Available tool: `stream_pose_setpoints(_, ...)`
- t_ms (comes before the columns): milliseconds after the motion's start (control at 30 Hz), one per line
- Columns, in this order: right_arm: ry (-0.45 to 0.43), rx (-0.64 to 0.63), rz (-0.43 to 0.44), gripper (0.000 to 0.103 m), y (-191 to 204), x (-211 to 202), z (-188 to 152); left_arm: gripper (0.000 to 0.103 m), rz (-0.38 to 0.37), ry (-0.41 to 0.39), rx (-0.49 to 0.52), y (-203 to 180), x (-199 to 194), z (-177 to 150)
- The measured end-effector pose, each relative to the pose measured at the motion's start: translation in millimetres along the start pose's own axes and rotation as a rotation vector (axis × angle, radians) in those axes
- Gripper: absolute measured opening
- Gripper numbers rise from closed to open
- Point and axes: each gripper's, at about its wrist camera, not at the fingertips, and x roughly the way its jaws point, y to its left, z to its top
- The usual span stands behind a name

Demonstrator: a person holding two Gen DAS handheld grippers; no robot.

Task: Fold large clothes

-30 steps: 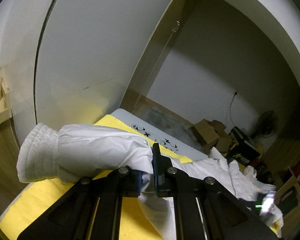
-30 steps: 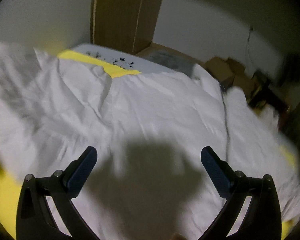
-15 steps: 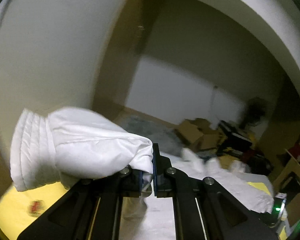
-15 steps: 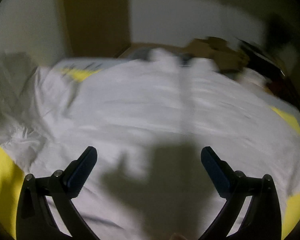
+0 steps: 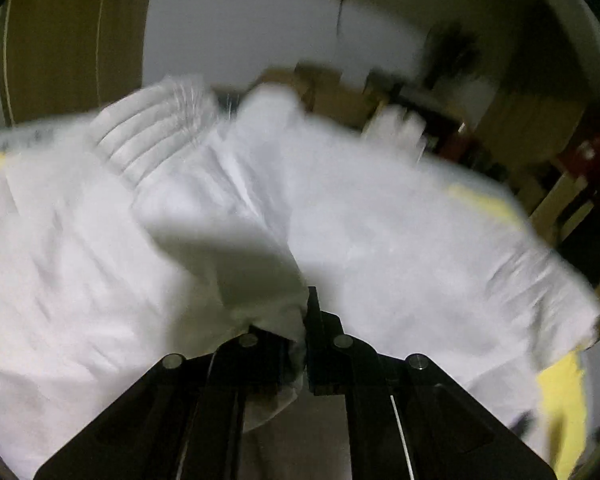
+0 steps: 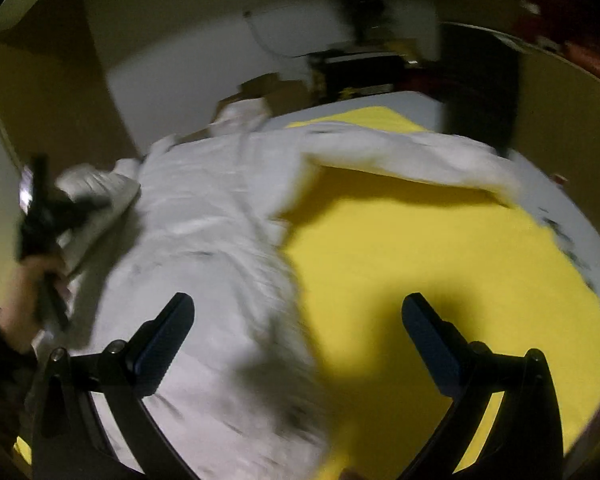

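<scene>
**White garment pinched at the sleeve, spread over yellow sheet**

Nearest in the left wrist view, the left gripper (image 5: 306, 320) has its jaws clamped tight on a fold of the white garment (image 5: 380, 240), with the ribbed cuff (image 5: 152, 128) bunched beyond the fingers. In the right wrist view, the right gripper (image 6: 298, 334) hangs with jaws spread wide and nothing between them, above the garment's near edge where it meets the yellow sheet (image 6: 440, 248). To its right the sheet lies bare. Farther off, one sleeve (image 6: 400, 152) stretches rightward across the sheet. At far left a hand (image 6: 24, 292) holds the other gripper. Beyond the table edge (image 6: 416, 100) stand blurred cardboard boxes (image 6: 268, 88) against a wall.
</scene>
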Motion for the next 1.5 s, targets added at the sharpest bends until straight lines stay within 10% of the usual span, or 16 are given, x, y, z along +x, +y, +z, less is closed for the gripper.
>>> stream_pose_setpoints(300,-0.093,-0.044,0.021,0.103,-23,-29,-17,0.013,-0.020,0.014,-0.019,3,4,-8)
stream_pose_setpoints(367,-0.104,-0.049,0.056,0.103,-14,-32,-16,0.074,-0.094,0.002,0.017,-1,-9,-6)
stream_pose_setpoints(433,-0.111,-0.063,0.069,0.103,-8,-29,-12,0.103,-0.137,-0.005,0.059,-7,-30,-16)
stream_pose_setpoints(633,-0.171,-0.173,0.090,0.103,40,-40,17,0.103,-0.155,-0.034,0.042,17,-97,-61)
stream_pose_setpoints(900,-0.177,-0.516,0.066,0.103,196,6,41,0.103,-0.070,-0.336,-0.169,128,-232,-122)
stream_pose_setpoints(1233,0.041,-0.885,-0.067,0.100,403,169,20,0.103,-0.240,-0.359,-0.423,205,-215,-175)
stream_pose_setpoints(1433,0.107,-0.949,-0.120,0.068,433,215,10,0.103,-0.353,-0.406,-0.517,229,-214,-185)
stream_pose_setpoints(1500,0.084,-0.961,-0.155,0.033,433,217,11,0.103,-0.356,-0.409,-0.516,229,-216,-186)
